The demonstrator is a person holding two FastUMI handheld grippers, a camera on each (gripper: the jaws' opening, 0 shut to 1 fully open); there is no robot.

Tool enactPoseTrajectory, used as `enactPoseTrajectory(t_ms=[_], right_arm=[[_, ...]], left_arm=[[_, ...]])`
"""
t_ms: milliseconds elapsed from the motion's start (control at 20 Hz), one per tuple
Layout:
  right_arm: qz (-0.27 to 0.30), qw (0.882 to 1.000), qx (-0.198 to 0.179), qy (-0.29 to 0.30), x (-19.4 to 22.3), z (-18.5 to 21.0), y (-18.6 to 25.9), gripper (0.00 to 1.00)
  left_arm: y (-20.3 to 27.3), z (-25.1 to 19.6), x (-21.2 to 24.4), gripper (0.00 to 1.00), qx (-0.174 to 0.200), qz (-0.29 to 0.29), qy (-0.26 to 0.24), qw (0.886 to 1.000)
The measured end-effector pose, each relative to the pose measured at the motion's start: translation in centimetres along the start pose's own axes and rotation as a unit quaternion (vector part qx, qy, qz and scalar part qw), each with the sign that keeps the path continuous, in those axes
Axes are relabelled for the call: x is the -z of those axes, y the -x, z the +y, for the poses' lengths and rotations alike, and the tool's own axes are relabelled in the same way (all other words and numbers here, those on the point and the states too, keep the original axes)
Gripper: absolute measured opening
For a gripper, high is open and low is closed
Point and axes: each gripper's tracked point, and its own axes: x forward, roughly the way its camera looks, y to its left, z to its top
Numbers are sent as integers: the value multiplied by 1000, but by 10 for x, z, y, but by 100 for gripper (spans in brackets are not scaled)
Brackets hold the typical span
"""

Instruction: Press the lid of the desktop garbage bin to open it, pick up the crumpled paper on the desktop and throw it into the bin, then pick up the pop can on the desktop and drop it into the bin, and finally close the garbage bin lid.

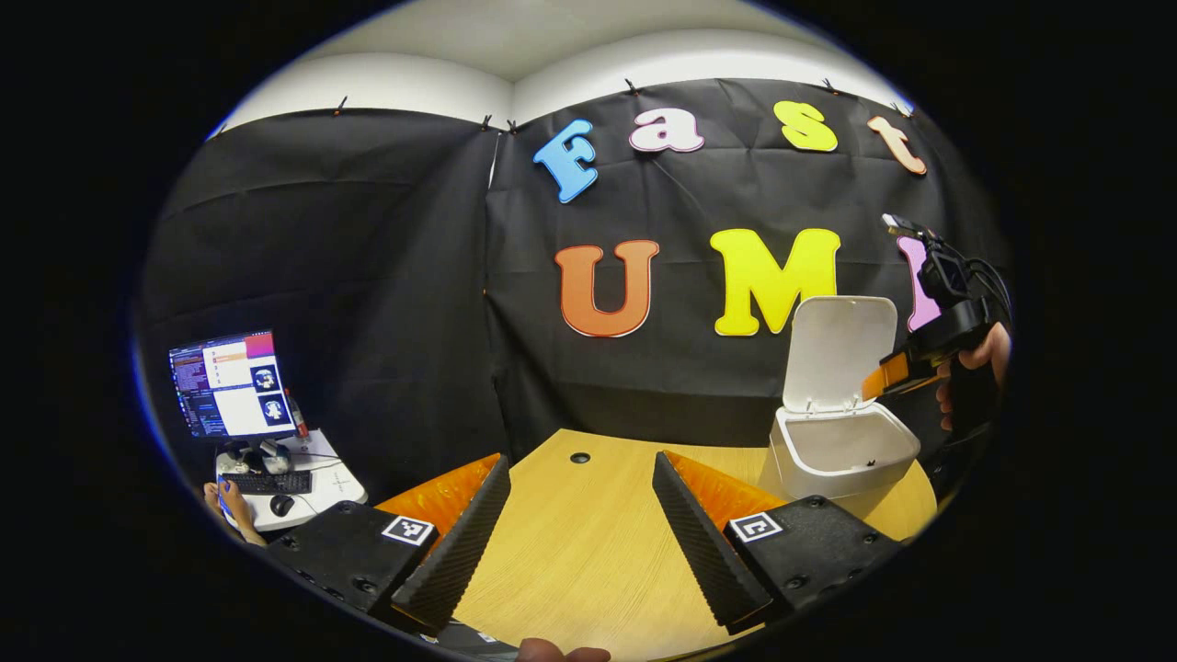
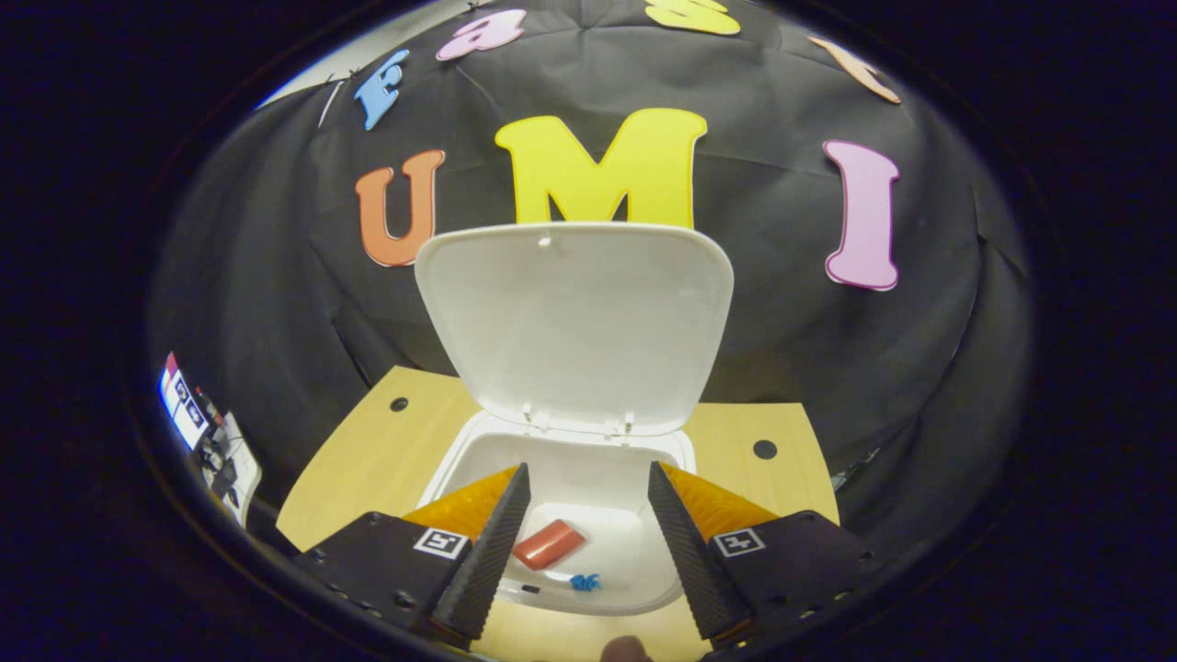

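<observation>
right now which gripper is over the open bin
The right gripper: it hangs open above the bin, whose lid stands up, with a red can lying inside. The left gripper hangs open over bare table, beside the bin.

Even overhead light, soft shadows; the open bin lid looks faintly overexposed (edges bend strongly), sharp centre, dimmer rim.
</observation>
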Motion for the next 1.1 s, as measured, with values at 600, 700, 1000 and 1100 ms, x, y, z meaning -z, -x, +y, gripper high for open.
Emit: enactPoseTrajectory(t_ms=[600, 700, 1000, 1100], right_arm=[[-121, 992, 16, -14, -97, 13, 69, 89], [-145, 989, 25, -12, -116, 12, 72, 92], [-169, 985, 30, -17, -151, 10, 47, 92], [-166, 986, 31, -13, -155, 10, 34, 92]], left_arm=[[-11, -20, 1, 100, 33, -3, 10, 999], [-14, -19, 2, 100, 29, -1, 10, 1000], [-23, -18, 1, 100, 14, -3, 7, 1000], [-24, -20, -1, 100, 14, -1, 4, 1000]])
